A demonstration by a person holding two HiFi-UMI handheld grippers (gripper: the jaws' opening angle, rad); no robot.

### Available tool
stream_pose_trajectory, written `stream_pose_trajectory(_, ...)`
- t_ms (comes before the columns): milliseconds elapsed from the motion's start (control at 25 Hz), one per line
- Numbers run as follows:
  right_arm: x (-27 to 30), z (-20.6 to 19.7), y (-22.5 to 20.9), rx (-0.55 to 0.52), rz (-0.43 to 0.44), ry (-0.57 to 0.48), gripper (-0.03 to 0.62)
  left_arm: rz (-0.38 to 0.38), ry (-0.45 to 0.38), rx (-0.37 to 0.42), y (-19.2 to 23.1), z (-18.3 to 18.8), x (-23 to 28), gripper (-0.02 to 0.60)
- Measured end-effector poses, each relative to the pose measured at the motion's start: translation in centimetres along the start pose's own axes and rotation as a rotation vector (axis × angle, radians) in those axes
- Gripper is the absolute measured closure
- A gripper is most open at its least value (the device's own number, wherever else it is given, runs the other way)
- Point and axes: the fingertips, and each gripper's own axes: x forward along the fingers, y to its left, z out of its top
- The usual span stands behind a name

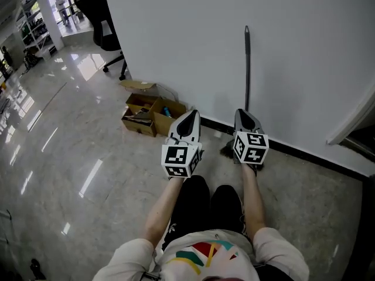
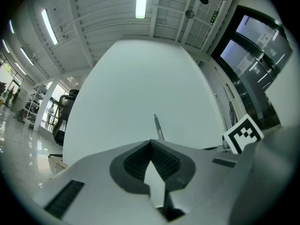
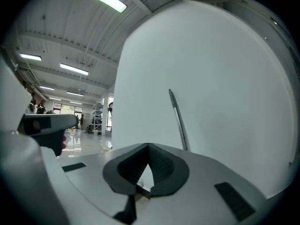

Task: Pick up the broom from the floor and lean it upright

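The broom stands upright, its thin grey handle (image 1: 246, 69) leaning against the white wall (image 1: 176, 40). Its dark bristle head (image 1: 227, 150) rests on the floor at the baseboard, partly hidden behind my right gripper (image 1: 242, 113). That gripper is shut and empty, just in front of the handle's lower part. My left gripper (image 1: 190, 115) is beside it to the left, also shut with nothing in it. The handle (image 2: 158, 128) rises above the closed left gripper (image 2: 151, 143) in the left gripper view. In the right gripper view the handle (image 3: 178, 118) shows past the closed right gripper (image 3: 148, 146).
Open cardboard boxes (image 1: 149, 115) sit on the floor against the wall to the left. A black office chair (image 1: 102, 22) stands farther back left. A dark baseboard (image 1: 304, 154) runs along the wall, and a door frame (image 1: 354, 124) is at the right. Glossy floor (image 1: 70, 168) spreads left.
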Motion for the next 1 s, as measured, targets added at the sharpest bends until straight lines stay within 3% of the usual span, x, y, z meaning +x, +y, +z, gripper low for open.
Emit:
stream_pose_trajectory(200,-4.8,-0.2,5.3,-0.091,0.108,0.002,0.58,0.012,-0.021,-0.018,-1.3,0.1,-3.5,0.537)
stream_pose_trajectory(360,-6.1,-1.6,7.5,-0.086,0.159,0.013,0.58,0.044,0.0,0.007,-1.5,-1.4,-6.0,0.537)
stream_pose_trajectory(720,-3.7,-14.3,9.2,-0.006,0.264,0.145,0.58,0.126,0.122,0.109,1.9,-12.2,-8.7,0.537)
stream_pose_trajectory(1000,-0.4,-22.9,12.5,-0.03,0.367,0.226,0.58,0.208,0.221,0.042,6.6,-21.5,-10.8,0.537)
